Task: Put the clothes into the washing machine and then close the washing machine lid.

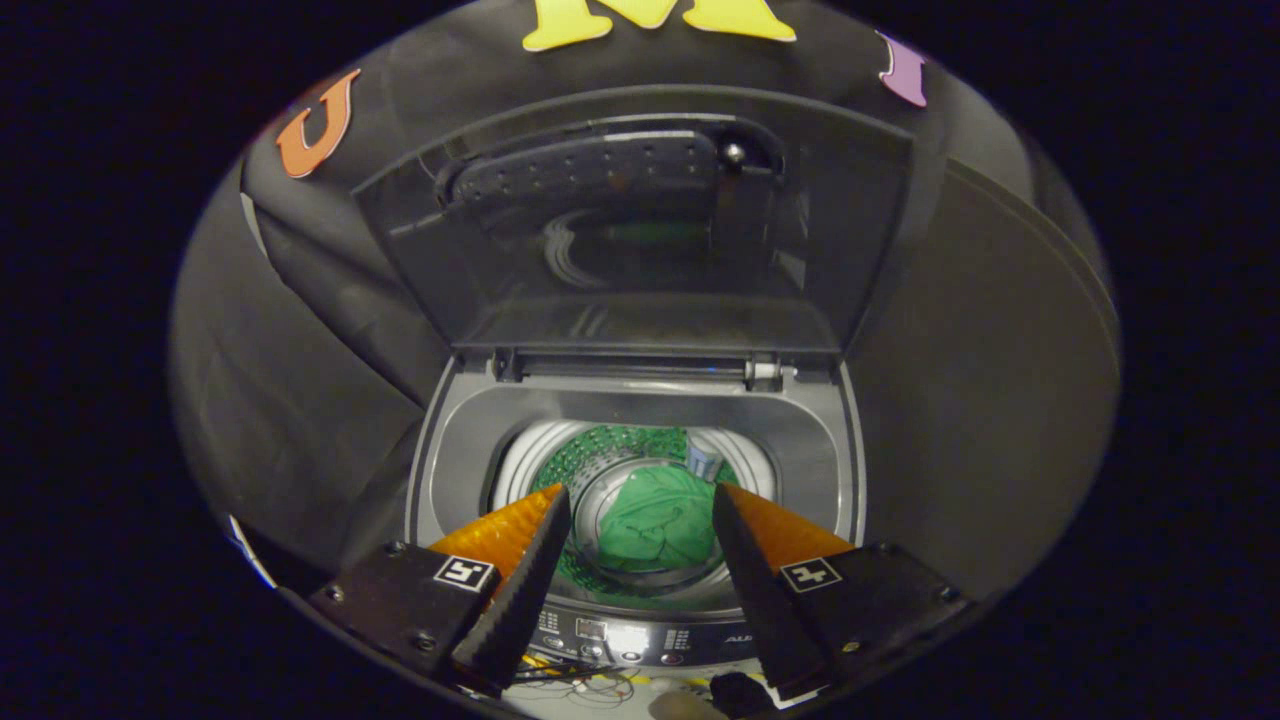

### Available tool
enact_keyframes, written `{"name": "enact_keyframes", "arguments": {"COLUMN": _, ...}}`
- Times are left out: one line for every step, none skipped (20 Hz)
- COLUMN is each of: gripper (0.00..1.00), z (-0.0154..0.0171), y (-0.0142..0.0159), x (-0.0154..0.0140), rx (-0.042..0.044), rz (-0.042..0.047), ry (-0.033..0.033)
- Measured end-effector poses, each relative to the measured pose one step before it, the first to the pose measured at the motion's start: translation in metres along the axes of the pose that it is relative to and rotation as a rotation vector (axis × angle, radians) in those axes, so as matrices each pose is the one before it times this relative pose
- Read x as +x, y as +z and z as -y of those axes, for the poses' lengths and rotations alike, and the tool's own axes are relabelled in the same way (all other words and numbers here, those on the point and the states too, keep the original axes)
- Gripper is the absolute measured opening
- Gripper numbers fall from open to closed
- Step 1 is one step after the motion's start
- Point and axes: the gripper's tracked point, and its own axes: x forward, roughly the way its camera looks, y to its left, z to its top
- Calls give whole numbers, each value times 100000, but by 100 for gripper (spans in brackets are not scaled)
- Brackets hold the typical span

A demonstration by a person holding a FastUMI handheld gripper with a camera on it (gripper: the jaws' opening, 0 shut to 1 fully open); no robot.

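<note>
Crumpled green cloth (655,520) deep in perforated round washer drum (590,455), glossy lid (640,240) upright, hand-held gripper (640,505) wide open, empty.

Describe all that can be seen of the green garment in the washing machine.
The green garment lies crumpled in a loose heap at the bottom of the drum, below the raised lid. It looks like soft cloth with folds. It shows between the fingers of the open gripper, which hangs above it without touching.
</note>
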Motion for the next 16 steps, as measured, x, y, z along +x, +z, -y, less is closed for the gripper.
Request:
{"name": "enact_keyframes", "arguments": {"gripper": 89, "z": -224, "y": 736, "x": -886, "rx": 174, "rz": 2048, "ry": 475}}
{"name": "enact_keyframes", "arguments": {"gripper": 89, "z": 61, "y": 688, "x": -352, "rx": -872, "rz": 2269, "ry": -363}}
{"name": "enact_keyframes", "arguments": {"gripper": 89, "z": -50, "y": 1059, "x": -500, "rx": -1407, "rz": 2463, "ry": -92}}
{"name": "enact_keyframes", "arguments": {"gripper": 89, "z": -117, "y": 953, "x": -516, "rx": -1450, "rz": 2652, "ry": -119}}
{"name": "enact_keyframes", "arguments": {"gripper": 89, "z": -58, "y": 1194, "x": -488, "rx": -1402, "rz": 2536, "ry": -385}}
{"name": "enact_keyframes", "arguments": {"gripper": 89, "z": 56, "y": 1084, "x": -547, "rx": -1017, "rz": 2774, "ry": -571}}
{"name": "enact_keyframes", "arguments": {"gripper": 89, "z": 2, "y": 1301, "x": -327, "rx": -804, "rz": 2619, "ry": -321}}
{"name": "enact_keyframes", "arguments": {"gripper": 89, "z": -116, "y": 1276, "x": -291, "rx": -183, "rz": 2623, "ry": -98}}
{"name": "enact_keyframes", "arguments": {"gripper": 89, "z": -138, "y": 1171, "x": -154, "rx": -185, "rz": 1474, "ry": 50}}
{"name": "enact_keyframes", "arguments": {"gripper": 89, "z": -99, "y": 1063, "x": -159, "rx": 216, "rz": 1695, "ry": 100}}
{"name": "enact_keyframes", "arguments": {"gripper": 89, "z": -49, "y": 1185, "x": -71, "rx": 914, "rz": 1784, "ry": 156}}
{"name": "enact_keyframes", "arguments": {"gripper": 89, "z": -201, "y": 1248, "x": -133, "rx": 490, "rz": 1331, "ry": 134}}
{"name": "enact_keyframes", "arguments": {"gripper": 89, "z": -187, "y": 1258, "x": -115, "rx": 634, "rz": 1463, "ry": 49}}
{"name": "enact_keyframes", "arguments": {"gripper": 89, "z": -233, "y": 1345, "x": -91, "rx": 329, "rz": 1347, "ry": -108}}
{"name": "enact_keyframes", "arguments": {"gripper": 89, "z": -116, "y": 1259, "x": -53, "rx": 21, "rz": 556, "ry": -132}}
{"name": "enact_keyframes", "arguments": {"gripper": 89, "z": -190, "y": 947, "x": 156, "rx": 649, "rz": 667, "ry": 360}}
